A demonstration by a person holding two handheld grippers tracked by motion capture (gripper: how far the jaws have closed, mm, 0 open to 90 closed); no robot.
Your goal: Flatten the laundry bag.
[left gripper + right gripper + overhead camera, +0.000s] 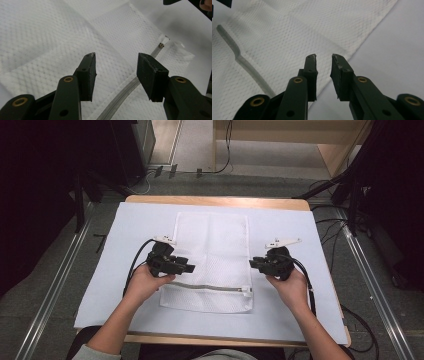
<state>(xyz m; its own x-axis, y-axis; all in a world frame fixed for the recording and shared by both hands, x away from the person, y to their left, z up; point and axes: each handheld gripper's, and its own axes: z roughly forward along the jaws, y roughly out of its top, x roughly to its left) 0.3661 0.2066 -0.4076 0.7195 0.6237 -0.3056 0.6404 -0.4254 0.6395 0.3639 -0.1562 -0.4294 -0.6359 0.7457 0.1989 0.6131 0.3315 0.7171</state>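
Hovering open and empty at either side of the white mesh laundry bag [212,260], the left tongs [189,268] and right tongs [253,263] would best grip opposite edges squarely, clear of the zipper [210,286].

The white mesh laundry bag [212,260] lies flat on the pale sheet covering the table, long side running away from the person. Its grey zipper [210,287] crosses the near end, closed, with the small white pull [246,290] resting at the right edge.
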